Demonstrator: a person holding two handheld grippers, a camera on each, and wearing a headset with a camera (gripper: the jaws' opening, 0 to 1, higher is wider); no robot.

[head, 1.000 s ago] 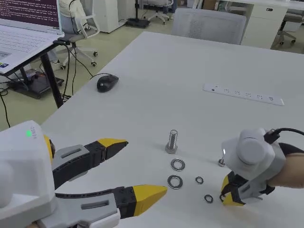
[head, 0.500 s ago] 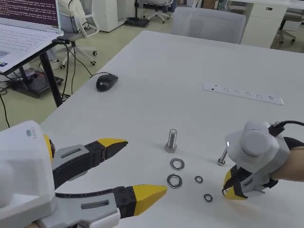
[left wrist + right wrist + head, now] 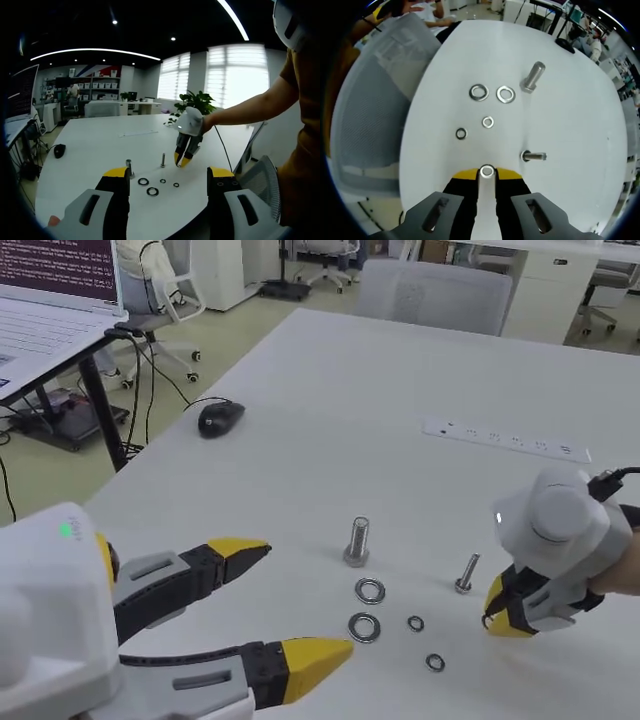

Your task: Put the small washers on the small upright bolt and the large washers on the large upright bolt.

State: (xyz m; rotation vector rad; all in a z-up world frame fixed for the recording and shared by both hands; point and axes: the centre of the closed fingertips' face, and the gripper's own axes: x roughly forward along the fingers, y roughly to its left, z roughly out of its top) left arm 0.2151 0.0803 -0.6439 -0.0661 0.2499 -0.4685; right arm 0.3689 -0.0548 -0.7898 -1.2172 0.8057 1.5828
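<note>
**Surroundings.** White desk [image 3: 330, 390] w/ a black mouse [image 3: 220, 418] near its left edge and a white power strip [image 3: 505, 438] toward the far right. Both are well apart from the work. An open laptop [image 3: 50, 300] sits on a stand off the desk's left side. A grey office chair [image 3: 430, 295] is at the far end.

**Tongs.** Left tongs [image 3: 300, 598]: yellow-tipped, spread wide, holding nothing, low at the near left. In the left gripper view [image 3: 168, 175] the bolts and washers lie ahead, betw. the two tips. Right tongs [image 3: 497, 618]: closed on the held small washer [image 3: 487, 171], pinched flat at the very tips. They sit just right of the small bolt, not touching it.

**Task items.**
- Large bolt [image 3: 357, 540]: silver, hex head down on the desk, threaded shank up.
- Small bolt [image 3: 466, 573]: thin, head down, right of the large bolt; its shank looks tilted in the head view.
- Far large washer [image 3: 370, 590] and near large washer [image 3: 364, 627]: flat on the desk, close together but apart, betw. the large bolt and the left tongs.
- Far small washer [image 3: 415, 623] and near small washer [image 3: 434, 662]: flat on the desk, betw. the large washers and the right tongs.
</note>
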